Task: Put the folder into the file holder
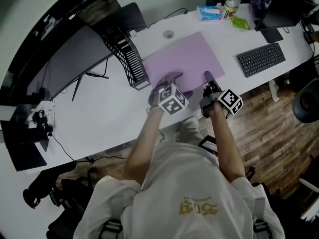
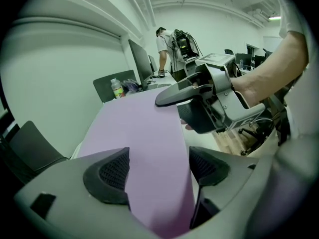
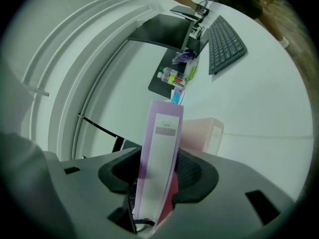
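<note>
Folder [image 1: 182, 59], judged light and stiff, is clamped at its spine by right gripper [image 3: 157, 176] fingers; left gripper [image 2: 158, 171] fingers are spread, unloaded

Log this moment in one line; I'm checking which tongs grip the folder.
left tongs: open around folder | right tongs: shut on folder spine | file holder: folder not in yet

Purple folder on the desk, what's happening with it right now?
A person works the purple folder with two handheld grippers. The right gripper is clamped on its labelled spine; the left gripper has the folder's near edge between its jaws, which stand apart without pressing. The folder is not yet in the black wire file holder beside it on the white desk.
</note>
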Tool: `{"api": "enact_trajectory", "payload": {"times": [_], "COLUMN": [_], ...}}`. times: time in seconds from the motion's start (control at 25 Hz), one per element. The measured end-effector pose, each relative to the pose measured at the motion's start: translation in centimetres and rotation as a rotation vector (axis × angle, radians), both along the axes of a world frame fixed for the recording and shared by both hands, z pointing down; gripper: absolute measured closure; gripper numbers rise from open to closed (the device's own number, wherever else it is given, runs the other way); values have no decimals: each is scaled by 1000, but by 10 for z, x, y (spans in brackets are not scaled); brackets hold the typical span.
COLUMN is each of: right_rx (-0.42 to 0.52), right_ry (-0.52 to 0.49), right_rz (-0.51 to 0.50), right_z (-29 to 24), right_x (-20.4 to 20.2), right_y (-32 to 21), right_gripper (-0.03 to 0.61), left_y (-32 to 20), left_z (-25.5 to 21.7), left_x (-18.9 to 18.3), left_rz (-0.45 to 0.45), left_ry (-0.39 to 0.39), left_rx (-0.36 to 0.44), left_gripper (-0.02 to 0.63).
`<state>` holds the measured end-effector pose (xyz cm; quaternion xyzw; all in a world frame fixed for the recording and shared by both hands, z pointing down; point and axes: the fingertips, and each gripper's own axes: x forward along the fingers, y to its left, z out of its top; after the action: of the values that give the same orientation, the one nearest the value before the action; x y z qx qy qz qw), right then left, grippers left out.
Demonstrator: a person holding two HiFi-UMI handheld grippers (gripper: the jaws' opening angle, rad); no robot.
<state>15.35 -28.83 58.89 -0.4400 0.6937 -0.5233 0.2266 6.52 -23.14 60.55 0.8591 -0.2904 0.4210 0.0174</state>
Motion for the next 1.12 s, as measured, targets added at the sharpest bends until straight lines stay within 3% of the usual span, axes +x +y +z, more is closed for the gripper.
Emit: {"api": "enact_trajectory", "payload": {"times": [0.32, 0.76, 1.12], "right_rx": [64, 68, 126], "right_ry": [77, 69, 108], "right_rz": [-13, -32, -46], "right_z": [-31, -45, -69], "right_x": [-10, -16, -24], "right_y": [-2, 3, 9], "right_gripper": [371, 383, 387], "left_y": [-2, 1, 4], "left_z": [-17, -25, -37], "left_x": [-8, -13, -18], "left_rz": [-43, -63, -69], "left_ry": [35, 30, 40], "left_rx": [42, 43, 54], "left_gripper": [227, 230, 232]}}
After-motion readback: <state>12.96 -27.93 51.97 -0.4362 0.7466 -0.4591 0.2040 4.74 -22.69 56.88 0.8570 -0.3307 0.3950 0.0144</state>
